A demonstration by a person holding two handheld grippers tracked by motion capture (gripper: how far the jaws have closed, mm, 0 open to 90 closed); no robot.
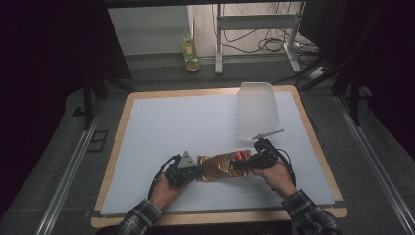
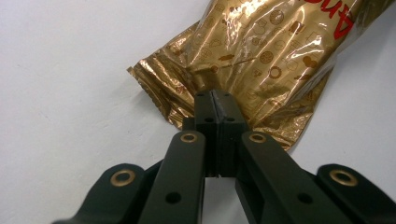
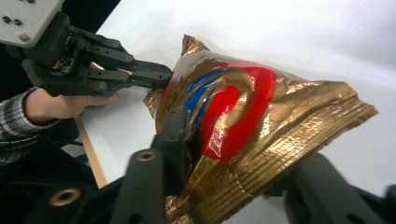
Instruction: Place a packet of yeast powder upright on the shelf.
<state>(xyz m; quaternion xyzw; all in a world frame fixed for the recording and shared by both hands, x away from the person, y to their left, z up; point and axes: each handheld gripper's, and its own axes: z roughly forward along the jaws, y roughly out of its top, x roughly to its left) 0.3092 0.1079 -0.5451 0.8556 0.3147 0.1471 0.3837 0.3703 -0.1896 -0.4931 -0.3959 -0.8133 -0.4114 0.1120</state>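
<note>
Two hand-held grippers hold your gold snack bag low on the worktop, around six o'clock — left hand-held gripper clamped together on its crimped seal, right hand-held gripper closed around the opposite end. Pull evenly apart — gently, so the foil tears at the seal. Clear tray waits at two o'clock.

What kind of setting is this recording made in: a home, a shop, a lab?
Most likely a lab or test room. A white mat on a wood-edged table serves as the work surface, loose cables run under a metal-framed desk behind it, and metal rails flank the table on the grey floor.
</note>
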